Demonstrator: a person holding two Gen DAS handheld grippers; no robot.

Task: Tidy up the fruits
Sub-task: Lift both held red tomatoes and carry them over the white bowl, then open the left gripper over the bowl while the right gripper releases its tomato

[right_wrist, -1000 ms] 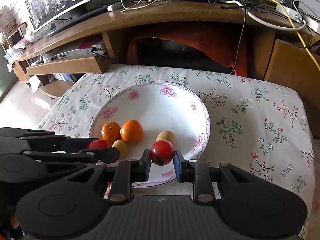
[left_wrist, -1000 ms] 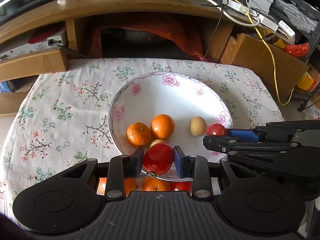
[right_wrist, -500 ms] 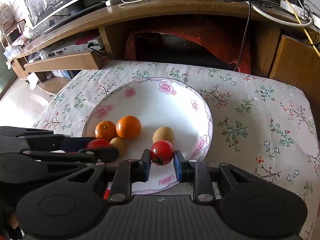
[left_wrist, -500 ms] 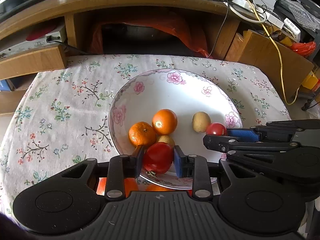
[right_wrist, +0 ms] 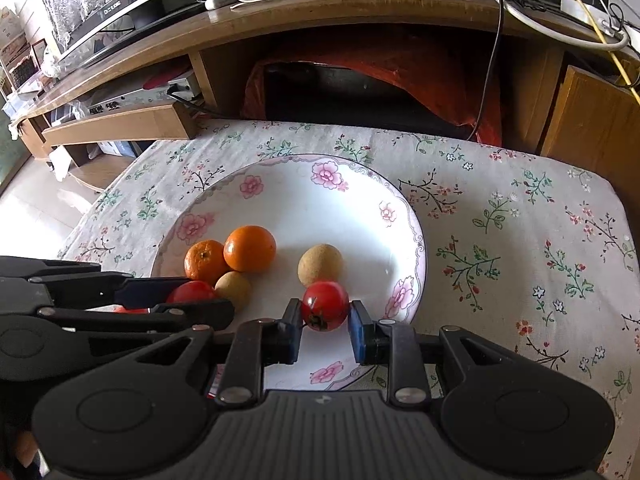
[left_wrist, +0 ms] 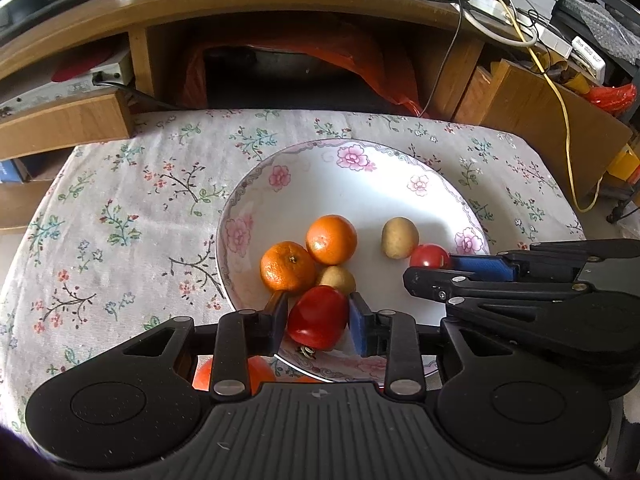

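A white plate with pink flowers (left_wrist: 360, 184) (right_wrist: 304, 200) sits on the floral cloth. On it lie two oranges (left_wrist: 331, 239) (left_wrist: 287, 267) and two small tan fruits (left_wrist: 399, 237) (left_wrist: 337, 278). My left gripper (left_wrist: 318, 318) is shut on a red tomato (left_wrist: 317, 317) over the plate's near edge. My right gripper (right_wrist: 324, 322) is shut on a smaller red tomato (right_wrist: 325, 305), just above the plate next to a tan fruit (right_wrist: 320, 264). The right gripper also shows in the left wrist view (left_wrist: 460, 268).
More orange and red fruit (left_wrist: 236, 372) lies under my left gripper, off the plate. A wooden TV stand (right_wrist: 360, 12) with cables and an orange bag (left_wrist: 352, 52) rises behind the table. The cloth (right_wrist: 520, 232) stretches right of the plate.
Both grippers moved forward over the plate with their tomatoes still held. The plate and its fruit now sit closer, and the fruit under the left gripper is more hidden.
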